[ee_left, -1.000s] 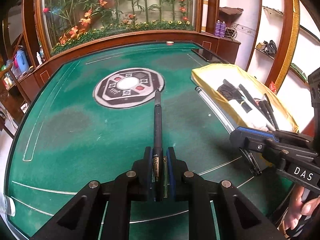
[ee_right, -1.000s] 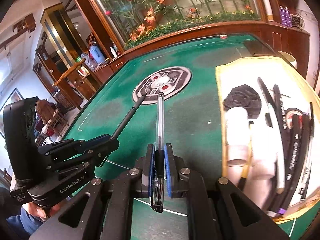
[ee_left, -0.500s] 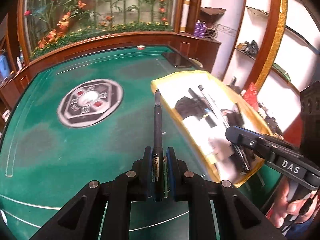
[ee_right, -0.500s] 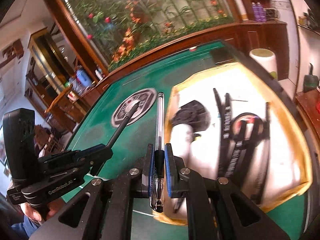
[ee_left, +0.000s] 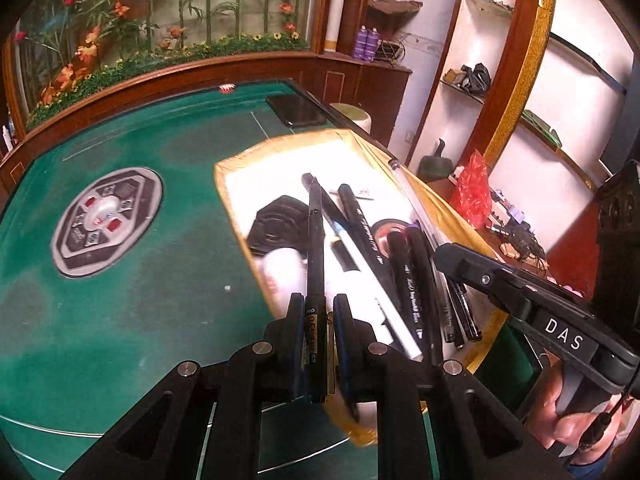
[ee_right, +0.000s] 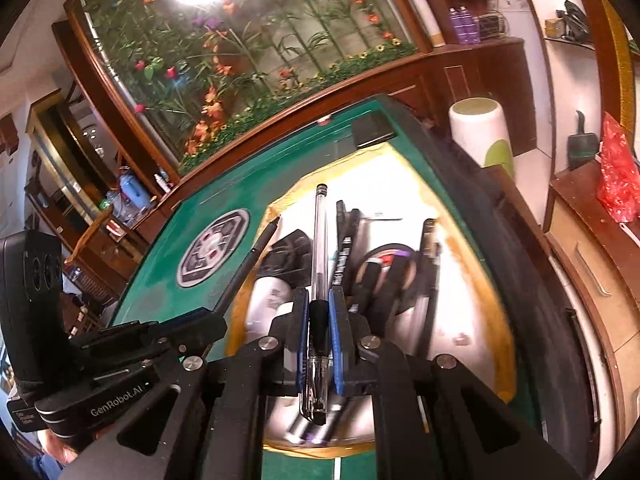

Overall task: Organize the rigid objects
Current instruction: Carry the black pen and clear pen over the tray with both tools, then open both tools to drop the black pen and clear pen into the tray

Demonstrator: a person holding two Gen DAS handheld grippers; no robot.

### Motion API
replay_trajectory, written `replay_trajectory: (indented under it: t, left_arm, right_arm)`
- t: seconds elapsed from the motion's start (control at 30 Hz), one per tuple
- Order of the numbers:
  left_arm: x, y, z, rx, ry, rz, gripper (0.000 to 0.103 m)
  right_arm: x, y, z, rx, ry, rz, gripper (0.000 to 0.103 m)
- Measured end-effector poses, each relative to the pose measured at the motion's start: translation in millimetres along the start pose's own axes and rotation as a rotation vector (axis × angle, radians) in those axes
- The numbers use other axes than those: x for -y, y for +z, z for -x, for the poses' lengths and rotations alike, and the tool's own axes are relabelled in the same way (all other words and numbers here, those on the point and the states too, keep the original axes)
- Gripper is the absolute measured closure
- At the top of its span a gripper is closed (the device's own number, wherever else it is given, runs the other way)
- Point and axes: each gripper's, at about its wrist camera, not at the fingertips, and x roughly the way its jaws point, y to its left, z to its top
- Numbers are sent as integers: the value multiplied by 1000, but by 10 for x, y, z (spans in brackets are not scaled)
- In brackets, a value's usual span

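Note:
My left gripper (ee_left: 316,312) is shut on a slim black pen (ee_left: 315,240) that points forward over the yellow-rimmed white tray (ee_left: 280,148). My right gripper (ee_right: 319,308) is shut on a clear ballpoint pen (ee_right: 320,240) with a black cap, also hanging over the tray (ee_right: 400,168). In the tray lie several black markers (ee_left: 404,280), a roll of tape (ee_left: 384,230), a black lid-like disc (ee_left: 276,228) and a white bottle (ee_left: 280,268). The right gripper's body (ee_left: 520,292) shows at the right of the left wrist view; the left gripper (ee_right: 192,328) and its pen (ee_right: 256,252) show at the left of the right wrist view.
The green felt table (ee_left: 120,300) has a round grey emblem (ee_left: 106,220) at its centre and a dark phone (ee_left: 296,110) near the far corner. A white and green cylinder (ee_right: 480,132) stands beyond the table's right edge. Wooden shelves and a red bag (ee_left: 474,196) lie right.
Both grippers have swung to the right with their pens, from over the green felt to over the tray. Neither grip has changed.

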Motion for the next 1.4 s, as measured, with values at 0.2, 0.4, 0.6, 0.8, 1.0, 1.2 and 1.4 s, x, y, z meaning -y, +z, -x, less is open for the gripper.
replay_trajectory:
  t: [0.2,0.4,0.6,0.8,1.0,1.2,1.4]
  left_arm:
    - [143,6,-161,-24,1,-10,89]
    - [185,30,-243,-24,16,-19,89]
    - [238,39,-323,-30,26,-33,89]
    - [271,51,-349,-17,36,-48,89]
    - [300,68,-378,-7,46,-59,89]
    - [340,80,-402,13,54,-79,89]
    - [357,75,-409,33,61,-92,89]
  right_arm:
    - [139,-5,-46,-4,-32,-19,94]
    - [213,2,-89,-12,-55,-28,93]
    - [229,5,-190,-36,-70,-26,93]
    - [199,11,-261,-47,-78,-17,94]
    - [200,22,-331,-53,-93,-10,93]
    - [194,74,-375,-53,-111,-6,94]
    - [211,90,-393,-51,-118,-11,93]
